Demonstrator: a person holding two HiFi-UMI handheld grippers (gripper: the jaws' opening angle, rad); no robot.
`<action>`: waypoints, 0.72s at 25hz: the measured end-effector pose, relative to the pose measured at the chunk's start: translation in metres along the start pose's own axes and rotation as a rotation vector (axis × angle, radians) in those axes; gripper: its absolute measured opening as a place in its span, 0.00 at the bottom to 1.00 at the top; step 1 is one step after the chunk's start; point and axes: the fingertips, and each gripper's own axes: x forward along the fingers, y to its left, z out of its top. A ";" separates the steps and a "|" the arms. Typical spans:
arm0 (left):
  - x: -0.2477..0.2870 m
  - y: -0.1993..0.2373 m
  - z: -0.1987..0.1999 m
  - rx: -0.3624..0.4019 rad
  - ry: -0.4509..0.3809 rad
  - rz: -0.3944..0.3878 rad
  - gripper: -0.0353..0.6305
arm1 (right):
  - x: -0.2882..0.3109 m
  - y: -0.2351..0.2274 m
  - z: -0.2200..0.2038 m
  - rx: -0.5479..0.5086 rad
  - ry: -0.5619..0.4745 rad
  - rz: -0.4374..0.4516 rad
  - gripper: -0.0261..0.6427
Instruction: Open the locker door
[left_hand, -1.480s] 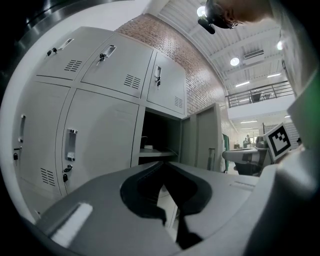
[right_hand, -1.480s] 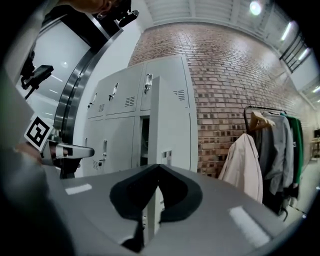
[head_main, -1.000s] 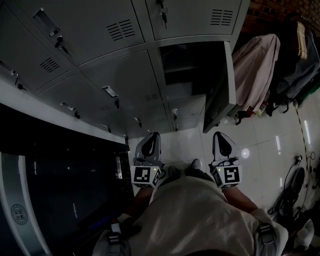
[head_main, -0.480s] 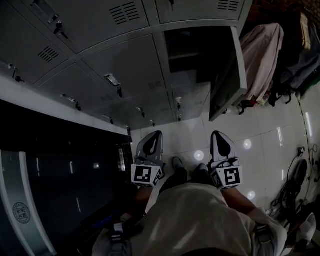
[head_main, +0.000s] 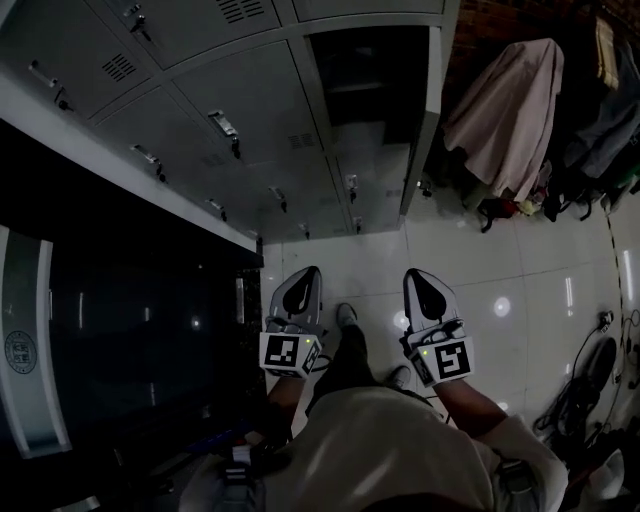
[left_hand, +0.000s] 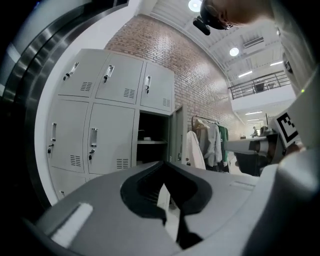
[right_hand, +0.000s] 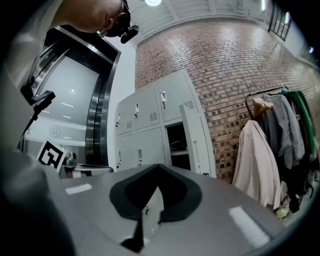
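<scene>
A grey locker bank (head_main: 230, 100) stands ahead of me. One compartment (head_main: 365, 70) is open and dark inside, and its door (head_main: 428, 110) is swung out to the right, seen edge-on. Both grippers hang low by my waist, well away from the lockers. My left gripper (head_main: 304, 274) and my right gripper (head_main: 418, 279) are both shut and hold nothing. The left gripper view shows the open compartment (left_hand: 152, 142) and its door (left_hand: 177, 135) beyond the left gripper (left_hand: 164, 172). From the right gripper (right_hand: 156, 172) the same door (right_hand: 194, 142) shows.
A clothes rack with a pale coat (head_main: 500, 110) and dark garments stands right of the lockers. A dark glossy panel (head_main: 130, 330) fills the left. Cables and a fan (head_main: 590, 380) lie on the tiled floor at the right. My shoes (head_main: 345, 315) are between the grippers.
The head view has swung: the lockers now sit higher and further left in it, and the open door looks more edge-on. Both grippers stay low and shut.
</scene>
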 end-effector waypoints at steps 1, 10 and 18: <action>-0.010 -0.016 0.005 -0.008 -0.012 0.007 0.09 | -0.020 -0.002 0.001 -0.006 -0.002 -0.007 0.04; -0.117 -0.120 0.026 -0.014 -0.028 0.070 0.09 | -0.169 0.009 0.031 -0.006 -0.094 -0.011 0.04; -0.167 -0.178 0.053 0.050 -0.059 0.075 0.09 | -0.238 0.023 0.044 -0.002 -0.126 0.007 0.04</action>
